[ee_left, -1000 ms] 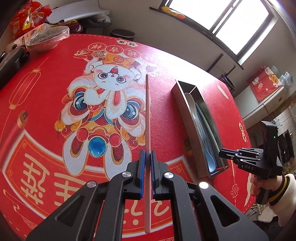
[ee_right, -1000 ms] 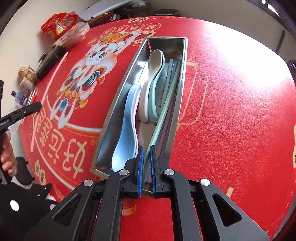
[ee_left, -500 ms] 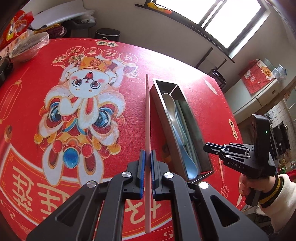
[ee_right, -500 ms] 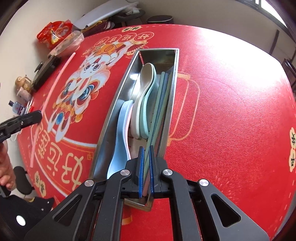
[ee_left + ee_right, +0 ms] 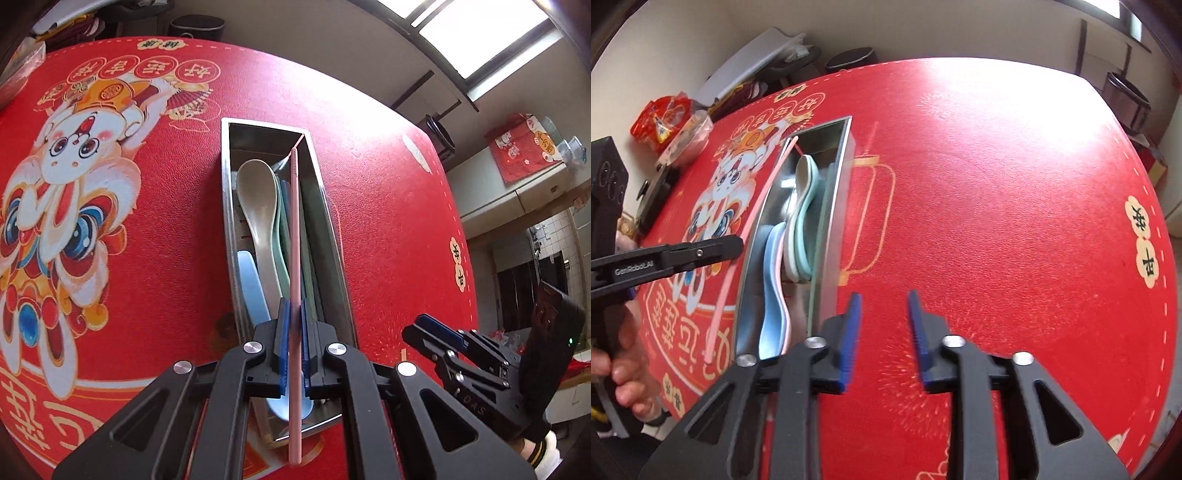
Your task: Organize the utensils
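left tongs (image 5: 292, 347) moved from over the cartoon print to above the metal tray (image 5: 334, 236), clamped tight on a pink chopstick (image 5: 294, 236) lined up along the tray's length, not yet inside. right tongs (image 5: 882, 332) pulled off to the tray's right over bare red worktop (image 5: 1015, 221), jaws opening, nothing between them. likely its last piece is dropped. tray holds spoons (image 5: 255, 206) and other chopsticks lying lengthwise. pink chopstick is thin, straight, ridged near the far tip.
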The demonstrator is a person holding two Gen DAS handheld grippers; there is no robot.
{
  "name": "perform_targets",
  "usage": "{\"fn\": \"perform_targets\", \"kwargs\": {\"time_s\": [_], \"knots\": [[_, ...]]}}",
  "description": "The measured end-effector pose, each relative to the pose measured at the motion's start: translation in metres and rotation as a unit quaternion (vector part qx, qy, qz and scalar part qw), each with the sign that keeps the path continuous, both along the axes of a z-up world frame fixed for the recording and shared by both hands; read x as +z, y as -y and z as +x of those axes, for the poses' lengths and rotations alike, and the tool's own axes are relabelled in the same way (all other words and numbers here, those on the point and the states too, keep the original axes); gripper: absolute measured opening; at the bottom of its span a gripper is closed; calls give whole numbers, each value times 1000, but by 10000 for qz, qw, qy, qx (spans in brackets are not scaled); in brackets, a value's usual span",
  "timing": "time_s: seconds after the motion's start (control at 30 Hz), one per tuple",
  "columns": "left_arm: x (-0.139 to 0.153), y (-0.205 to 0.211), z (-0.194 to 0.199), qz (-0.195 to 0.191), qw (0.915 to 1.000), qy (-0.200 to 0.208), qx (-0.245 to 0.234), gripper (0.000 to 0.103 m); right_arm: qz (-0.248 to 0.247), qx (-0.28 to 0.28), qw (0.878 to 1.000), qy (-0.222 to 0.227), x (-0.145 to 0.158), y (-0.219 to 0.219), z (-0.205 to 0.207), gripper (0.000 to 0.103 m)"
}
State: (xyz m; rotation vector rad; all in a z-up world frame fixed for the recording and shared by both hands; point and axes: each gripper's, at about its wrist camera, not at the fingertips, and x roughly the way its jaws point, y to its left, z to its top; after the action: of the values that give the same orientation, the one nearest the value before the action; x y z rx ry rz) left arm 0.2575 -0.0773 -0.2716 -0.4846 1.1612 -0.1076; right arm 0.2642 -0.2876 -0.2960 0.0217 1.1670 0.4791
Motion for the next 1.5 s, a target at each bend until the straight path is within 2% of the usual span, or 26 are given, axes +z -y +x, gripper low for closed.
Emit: {"fn": "perform_targets", "kwargs": {"time_s": [0.03,0.17,0.57,0.87,0.93,1.0,1.1,1.17,1.27,1.33,1.37,1.43,1.5], "knots": [[-3,4,5,30,10000,-52,30,6,18,-63,10000,40,1,6,0,51],[-11,19,20,191,9996,-177,73,6,57,-221,9997,-12,-2,28,2,55],[-30,37,34,362,9979,-516,154,6,163,-522,9985,-89,-5,71,4,55],[-13,41,29,587,9977,-324,-57,8,185,-614,9979,-56,5,74,1,55],[-2,40,26,682,9973,-228,-145,17,203,-672,9975,10,13,73,-2,56],[10,38,22,748,9968,-78,-278,24,276,-777,9965,95,24,73,-7,65],[35,35,14,944,9939,268,-512,33,413,-960,9941,275,45,71,-16,68],[53,31,4,1055,9911,517,-633,40,466,-1112,9919,389,59,67,-22,87],[80,18,-13,1150,9865,894,-748,51,616,-1253,9884,596,83,57,-34,87],[99,6,-25,1229,9829,1136,-770,65,601,-1335,9862,776,100,47,-42,87],[108,-1,-31,1264,9810,1257,-769,68,595,-1369,9849,877,109,42,-46,87],[127,-15,-43,1332,9768,1501,-751,84,581,-1440,9817,1103,128,31,-55,87],[147,-28,-55,1429,9715,1759,-698,93,547,-1529,9776,1336,146,21,-64,87]]}}
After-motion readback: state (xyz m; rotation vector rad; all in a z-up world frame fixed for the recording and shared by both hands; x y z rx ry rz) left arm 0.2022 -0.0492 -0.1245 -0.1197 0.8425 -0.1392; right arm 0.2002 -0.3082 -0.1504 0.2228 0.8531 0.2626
